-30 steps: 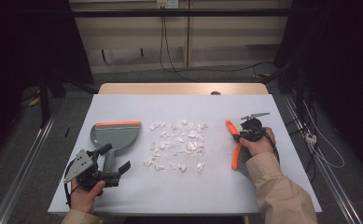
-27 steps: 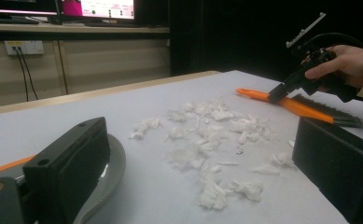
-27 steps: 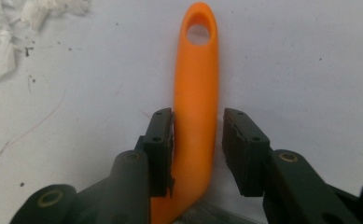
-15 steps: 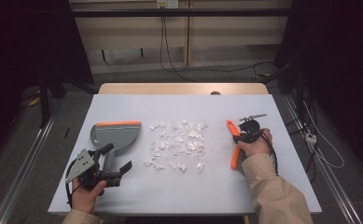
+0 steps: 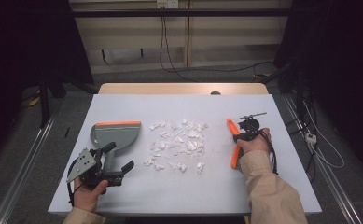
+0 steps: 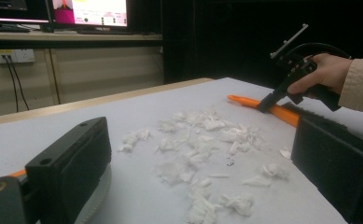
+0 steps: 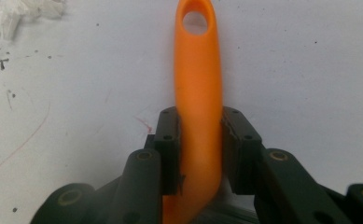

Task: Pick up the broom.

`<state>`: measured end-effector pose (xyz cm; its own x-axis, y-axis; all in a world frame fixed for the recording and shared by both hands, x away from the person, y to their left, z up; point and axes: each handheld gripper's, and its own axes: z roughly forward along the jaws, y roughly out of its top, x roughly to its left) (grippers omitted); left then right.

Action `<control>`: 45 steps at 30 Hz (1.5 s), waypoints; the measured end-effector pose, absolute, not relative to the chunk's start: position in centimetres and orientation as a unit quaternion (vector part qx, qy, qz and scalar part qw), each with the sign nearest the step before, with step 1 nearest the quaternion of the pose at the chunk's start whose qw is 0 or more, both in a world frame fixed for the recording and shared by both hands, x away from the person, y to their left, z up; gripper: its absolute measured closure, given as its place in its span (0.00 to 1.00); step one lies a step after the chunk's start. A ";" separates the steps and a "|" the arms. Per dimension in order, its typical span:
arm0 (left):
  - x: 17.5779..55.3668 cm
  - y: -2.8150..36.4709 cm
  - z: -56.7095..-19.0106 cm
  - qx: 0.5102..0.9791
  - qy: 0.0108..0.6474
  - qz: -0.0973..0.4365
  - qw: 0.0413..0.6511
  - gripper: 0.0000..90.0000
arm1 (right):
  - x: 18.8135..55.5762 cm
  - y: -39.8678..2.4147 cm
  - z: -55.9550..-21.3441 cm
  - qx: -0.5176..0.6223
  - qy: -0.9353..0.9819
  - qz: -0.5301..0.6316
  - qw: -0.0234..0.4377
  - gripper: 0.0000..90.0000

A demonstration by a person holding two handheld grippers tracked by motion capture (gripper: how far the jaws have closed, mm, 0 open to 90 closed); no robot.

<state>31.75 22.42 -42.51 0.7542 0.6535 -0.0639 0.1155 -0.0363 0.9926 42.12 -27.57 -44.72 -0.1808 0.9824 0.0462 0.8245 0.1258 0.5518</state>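
The right tongs [image 7: 200,154] are clamping the orange handle of a hand brush [image 5: 233,140], their two black jaws pressing on its flanks just below the hanging hole at the handle's tip; the jaws have just been closing, and now the handle is sitting tight between them. The brush is lying on the white table [image 5: 282,186] at the right of a scatter of torn white paper scraps [image 5: 177,144], close beside them but not touching, which is sensible placing for a tool meant to sweep them. Its long axis is running roughly away from the person, leaning a little leftward at the far end in the high view; the handle tip with the hole is pointing to the far side, and the darker bristle end is lying nearer the person, partly hidden under the right hand. On the other side of the scraps a grey dustpan [image 5: 115,136] with an orange lip is resting flat, its lip turned to the far edge of the table and its handle reaching back toward the left tongs [image 5: 115,165]. Those tongs are standing open, gripping nothing, with the dustpan handle just in front of them. Judging from this layout, the brush is being taken at mid-handle so the bristles can be swung toward the pile while the pan waits opposite.
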 end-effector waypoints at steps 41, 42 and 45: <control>31.6 22.6 -42.3 0.681 0.291 0.225 0.633 0.05 | 41.9 -27.5 -43.2 0.598 0.736 0.249 0.197 0.79; 31.6 22.5 -42.3 0.682 0.293 0.224 0.632 0.05 | 41.7 -27.7 -43.1 0.598 0.732 0.259 0.200 0.79; 31.6 22.3 -42.2 0.678 0.298 0.223 0.633 0.05 | 40.9 -28.0 -42.4 0.592 0.722 0.293 0.207 0.78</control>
